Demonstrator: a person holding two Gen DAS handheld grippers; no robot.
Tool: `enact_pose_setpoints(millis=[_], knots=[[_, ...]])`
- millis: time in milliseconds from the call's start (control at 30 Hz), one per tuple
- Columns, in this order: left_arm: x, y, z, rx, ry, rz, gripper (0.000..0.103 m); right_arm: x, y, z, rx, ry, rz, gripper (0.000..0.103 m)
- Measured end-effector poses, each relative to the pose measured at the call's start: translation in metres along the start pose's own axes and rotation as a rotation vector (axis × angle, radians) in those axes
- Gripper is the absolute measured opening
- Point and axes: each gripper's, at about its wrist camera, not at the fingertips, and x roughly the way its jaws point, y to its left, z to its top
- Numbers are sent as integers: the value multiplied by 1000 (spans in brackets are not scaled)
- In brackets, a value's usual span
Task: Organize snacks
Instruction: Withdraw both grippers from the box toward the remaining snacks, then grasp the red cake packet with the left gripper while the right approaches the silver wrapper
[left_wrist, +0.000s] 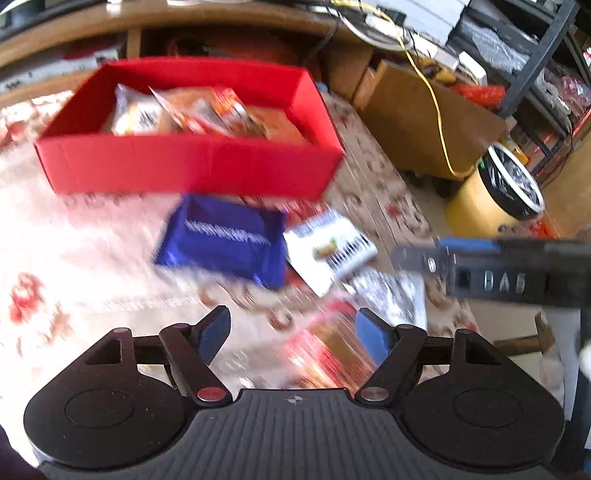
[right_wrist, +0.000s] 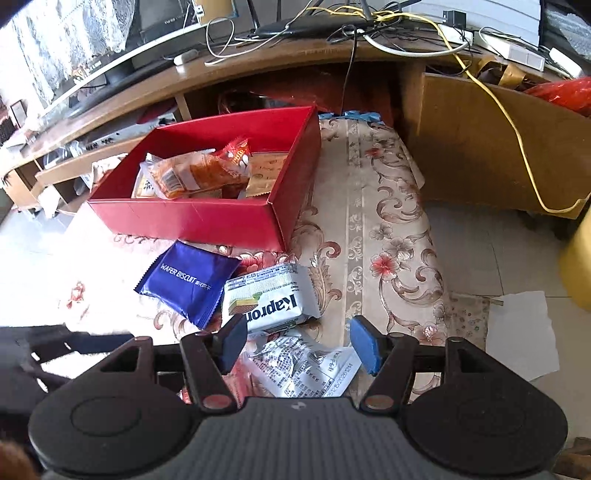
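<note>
Both my grippers hover open over loose snacks in front of the red box

My left gripper (left_wrist: 293, 332) has its fingers wide with nothing between them, above a blurred red snack pack (left_wrist: 325, 354); my right gripper (right_wrist: 297, 341) has its fingers apart and empty over a crumpled white printed wrapper (right_wrist: 306, 365). On the floral cloth (right_wrist: 391, 236) a blue wafer biscuit packet (right_wrist: 188, 282) lies touching a white Kapron wafer pack (right_wrist: 271, 297), both just before the red box (right_wrist: 207, 218), which holds orange snack bags (right_wrist: 199, 171)
</note>
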Motion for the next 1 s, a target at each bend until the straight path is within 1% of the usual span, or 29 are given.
enact_pose_setpoints(millis=[100, 233, 367, 467, 500, 600, 667, 733, 800, 833, 867, 933, 1000], knots=[[12, -16, -8, 1, 40, 5, 81, -4, -3, -2, 4, -8, 20, 55], [22, -27, -15, -58, 74, 9, 85, -8, -10, -3, 19, -19, 46, 56], [33, -38, -13, -82, 81, 70, 89, -11, -10, -5, 13, -27, 73, 56], [43, -40, -13, -110, 101, 85, 90, -12, -10, -5, 9, -31, 87, 57], [45, -42, -14, -103, 93, 89, 93, -13, -10, -6, 6, -31, 90, 57], [47, -47, -16, -51, 93, 109, 93, -12, -10, -7, -2, -25, 96, 57], [45, -45, -17, -23, 97, 109, 93, -10, -10, -8, -5, -19, 96, 58], [41, -41, -20, 3, 97, 105, 88, -8, -9, -9, -13, -9, 93, 58], [36, -35, -21, 7, 106, 113, 77, -6, -8, -9, -20, 2, 87, 58], [33, -30, -23, 7, 114, 122, 75, -5, -7, -10, -26, 8, 86, 58], [30, -26, -25, 9, 117, 124, 71, -3, -6, -10, -33, 14, 87, 58], [22, -17, -31, 20, 114, 124, 71, 1, -4, -12, -50, 31, 86, 58], [17, -7, -35, 9, 114, 131, 70, 8, -2, -13, -71, 56, 82, 58]])
